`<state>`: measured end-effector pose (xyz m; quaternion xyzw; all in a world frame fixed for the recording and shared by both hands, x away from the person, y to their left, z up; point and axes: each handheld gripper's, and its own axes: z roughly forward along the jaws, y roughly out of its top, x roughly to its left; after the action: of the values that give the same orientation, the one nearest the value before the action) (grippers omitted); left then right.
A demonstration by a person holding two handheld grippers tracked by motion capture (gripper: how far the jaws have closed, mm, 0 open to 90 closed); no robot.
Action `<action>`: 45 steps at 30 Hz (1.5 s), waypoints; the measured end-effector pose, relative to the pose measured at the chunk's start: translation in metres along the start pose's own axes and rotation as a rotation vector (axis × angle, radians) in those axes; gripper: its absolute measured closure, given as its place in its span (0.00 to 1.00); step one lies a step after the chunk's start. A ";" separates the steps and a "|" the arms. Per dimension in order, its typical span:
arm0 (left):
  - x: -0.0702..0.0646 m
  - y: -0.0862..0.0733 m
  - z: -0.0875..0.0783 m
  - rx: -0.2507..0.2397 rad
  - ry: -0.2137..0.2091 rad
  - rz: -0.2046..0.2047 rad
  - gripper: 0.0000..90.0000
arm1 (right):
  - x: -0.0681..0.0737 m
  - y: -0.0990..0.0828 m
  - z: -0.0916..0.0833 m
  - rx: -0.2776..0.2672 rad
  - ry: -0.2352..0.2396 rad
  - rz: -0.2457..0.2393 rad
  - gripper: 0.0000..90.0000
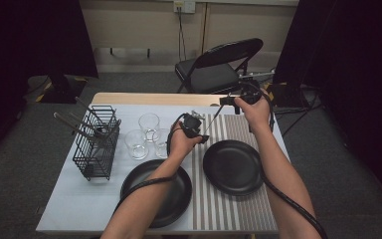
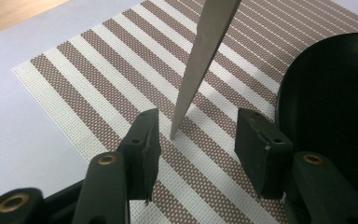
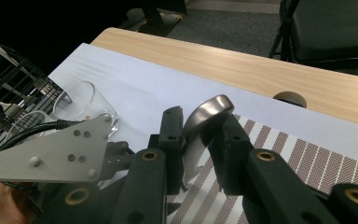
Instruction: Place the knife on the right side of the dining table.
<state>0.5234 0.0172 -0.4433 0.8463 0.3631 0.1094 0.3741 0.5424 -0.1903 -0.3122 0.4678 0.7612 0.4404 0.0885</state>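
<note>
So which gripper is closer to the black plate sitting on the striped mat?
Left. The left gripper hovers just beyond the black plate's far-left rim, jaws either side of the knife tip. The right gripper holds the knife's handle higher, farther back.

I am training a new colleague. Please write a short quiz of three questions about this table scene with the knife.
1. True or false: the right gripper is shut on the knife handle.
2. The knife tip hangs between the jaws of which gripper?
3. How many black plates lie on the table: A one, B two, C three?

Key:
1. True.
2. The left gripper; its pads do not touch the blade.
3. B: the left plate and the right plate.
</note>
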 end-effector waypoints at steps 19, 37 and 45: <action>0.005 0.001 0.014 0.006 0.004 0.000 0.63 | -0.005 -0.002 -0.002 0.001 0.005 0.017 0.84; 0.008 -0.001 0.024 -0.007 -0.017 0.004 0.81 | -0.011 -0.005 -0.004 0.002 0.010 0.044 0.84; 0.008 -0.001 0.027 -0.019 0.002 0.006 0.84 | -0.013 -0.008 -0.006 -0.003 0.007 0.056 0.84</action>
<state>0.5404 0.0081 -0.4634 0.8437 0.3597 0.1148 0.3815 0.5415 -0.2056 -0.3188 0.4873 0.7474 0.4454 0.0742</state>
